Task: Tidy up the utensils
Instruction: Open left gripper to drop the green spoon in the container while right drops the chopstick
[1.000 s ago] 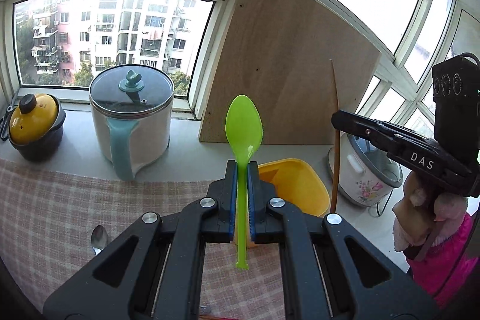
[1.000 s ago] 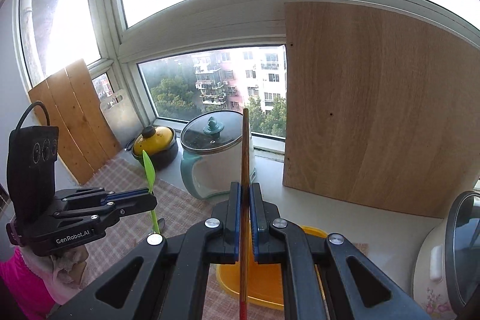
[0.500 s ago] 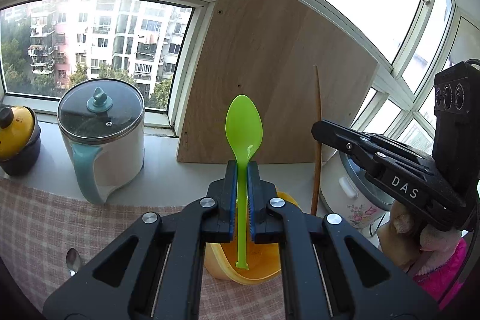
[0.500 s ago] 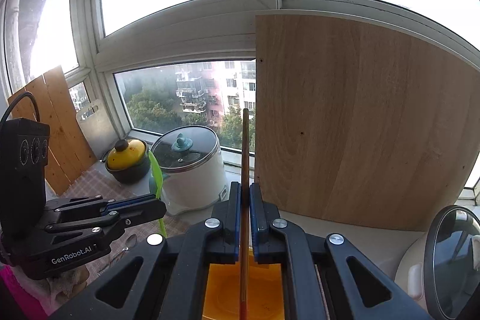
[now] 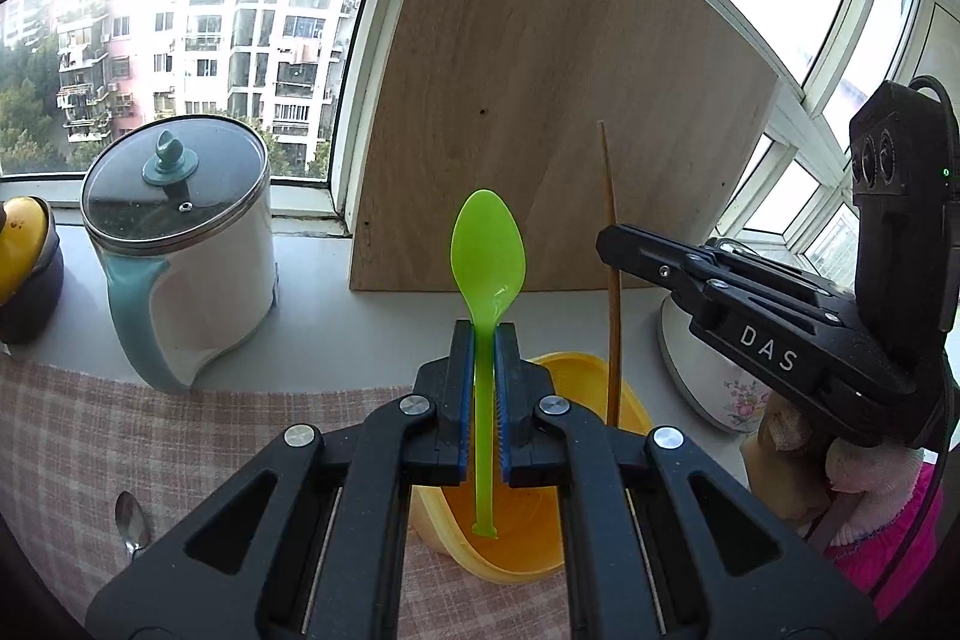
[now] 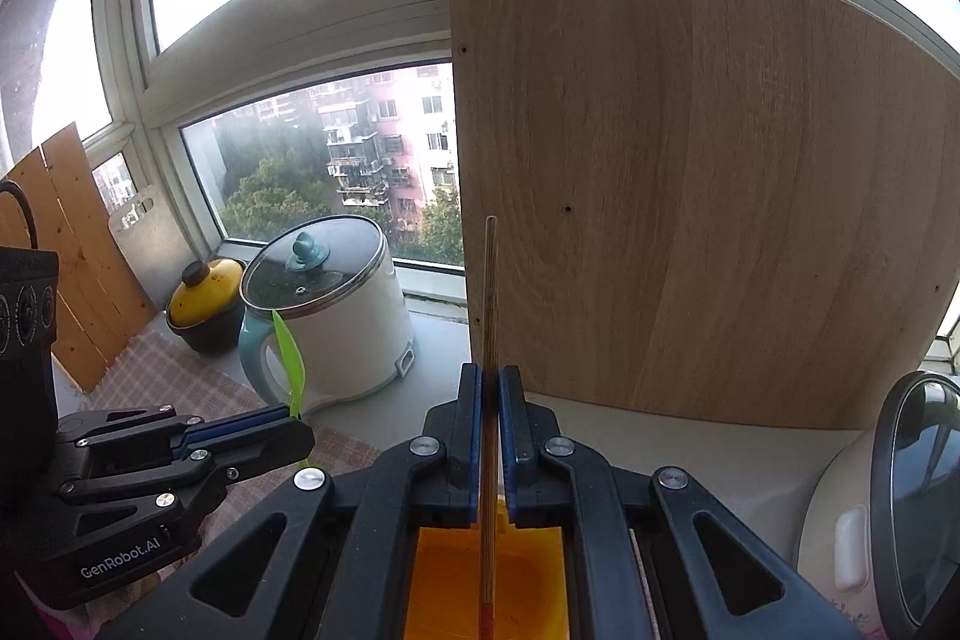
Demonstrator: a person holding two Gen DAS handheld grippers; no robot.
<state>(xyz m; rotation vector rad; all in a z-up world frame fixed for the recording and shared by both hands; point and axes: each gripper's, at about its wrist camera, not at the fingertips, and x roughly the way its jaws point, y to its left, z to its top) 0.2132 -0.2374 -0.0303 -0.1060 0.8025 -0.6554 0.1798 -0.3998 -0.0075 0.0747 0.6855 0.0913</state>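
Green plastic spoon (image 5: 487,244), light and slick, sits clamped mid-handle in your left gripper (image 5: 482,388) above the yellow bowl (image 5: 624,394); at 3 o'clock your right gripper (image 6: 491,418) pinches the thin, stiff chopstick (image 6: 489,292).

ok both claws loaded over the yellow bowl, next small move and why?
Probably lower both a little further, then release. The left claw is shut on the green spoon, its handle end over the yellow bowl; the right claw is shut on the chopstick, its lower end also above the bowl.
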